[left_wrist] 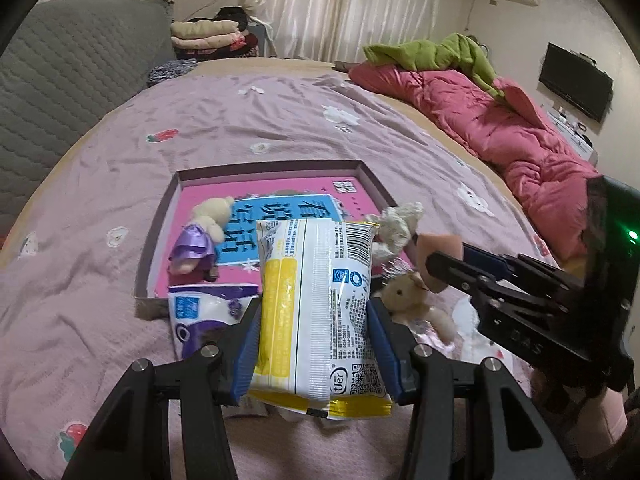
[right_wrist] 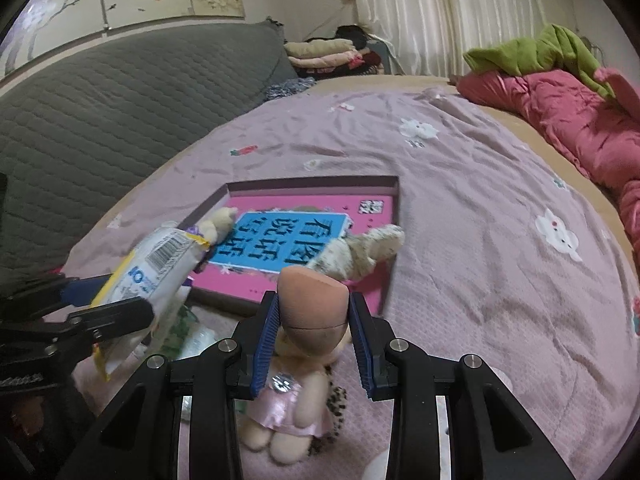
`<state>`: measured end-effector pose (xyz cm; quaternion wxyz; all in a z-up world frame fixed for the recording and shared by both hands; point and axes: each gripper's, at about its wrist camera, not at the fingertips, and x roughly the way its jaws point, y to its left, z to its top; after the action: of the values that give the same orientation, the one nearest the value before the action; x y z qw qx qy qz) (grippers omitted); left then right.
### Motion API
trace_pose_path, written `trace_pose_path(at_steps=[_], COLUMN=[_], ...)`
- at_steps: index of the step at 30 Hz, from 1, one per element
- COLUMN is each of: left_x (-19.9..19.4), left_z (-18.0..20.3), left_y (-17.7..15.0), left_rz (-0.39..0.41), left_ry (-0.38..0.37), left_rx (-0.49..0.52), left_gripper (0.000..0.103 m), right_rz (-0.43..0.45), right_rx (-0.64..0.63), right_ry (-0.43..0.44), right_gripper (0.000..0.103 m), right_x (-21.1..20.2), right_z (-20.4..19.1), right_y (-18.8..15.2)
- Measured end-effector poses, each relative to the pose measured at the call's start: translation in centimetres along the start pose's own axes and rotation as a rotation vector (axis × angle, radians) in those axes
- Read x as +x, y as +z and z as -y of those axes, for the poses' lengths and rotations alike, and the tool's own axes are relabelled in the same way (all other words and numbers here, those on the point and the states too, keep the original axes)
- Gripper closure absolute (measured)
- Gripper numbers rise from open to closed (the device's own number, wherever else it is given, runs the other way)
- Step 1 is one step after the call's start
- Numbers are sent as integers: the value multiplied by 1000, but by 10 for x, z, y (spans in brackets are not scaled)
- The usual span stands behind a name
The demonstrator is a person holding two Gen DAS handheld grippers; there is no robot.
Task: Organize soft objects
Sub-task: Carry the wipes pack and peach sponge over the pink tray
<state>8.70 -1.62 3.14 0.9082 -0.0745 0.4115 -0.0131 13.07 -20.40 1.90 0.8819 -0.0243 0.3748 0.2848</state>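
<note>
Bedding in lilac covers the bed (left_wrist: 280, 128); the left view shows the left hand-held gripper (left_wrist: 312, 332) clamped on a yellow-and-white tissue pack (left_wrist: 316, 312), held above the bed before a shallow pink box (left_wrist: 264, 168); only the right view shows the right hand-held gripper (right_wrist: 312, 320) closed on a peach sponge (right_wrist: 312, 304) over a pink-dressed teddy (right_wrist: 286, 420); a purple-dressed bear (left_wrist: 200, 240) lies in the box; a speckled plush (right_wrist: 360, 254) rests at its edge; behind, a pink quilt (left_wrist: 500, 128) and curtains (left_wrist: 340, 8); the pack's print is unreadable.
</note>
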Motion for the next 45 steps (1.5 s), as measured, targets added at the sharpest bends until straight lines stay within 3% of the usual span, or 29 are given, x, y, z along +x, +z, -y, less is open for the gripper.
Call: trace_pose_path(at_steps=[18, 45], left_x=[18, 47], left_z=[-39, -50], left_y=[27, 58], left_rz=[65, 92], left_ry=[38, 37], left_rx=[-52, -42], left_gripper=[52, 52], right_rz=[13, 73], right_rx=[-23, -8], right_ry=[30, 4], right_gripper=[67, 67], right_x=[26, 41], right_z=[-22, -14], right_y=[18, 47])
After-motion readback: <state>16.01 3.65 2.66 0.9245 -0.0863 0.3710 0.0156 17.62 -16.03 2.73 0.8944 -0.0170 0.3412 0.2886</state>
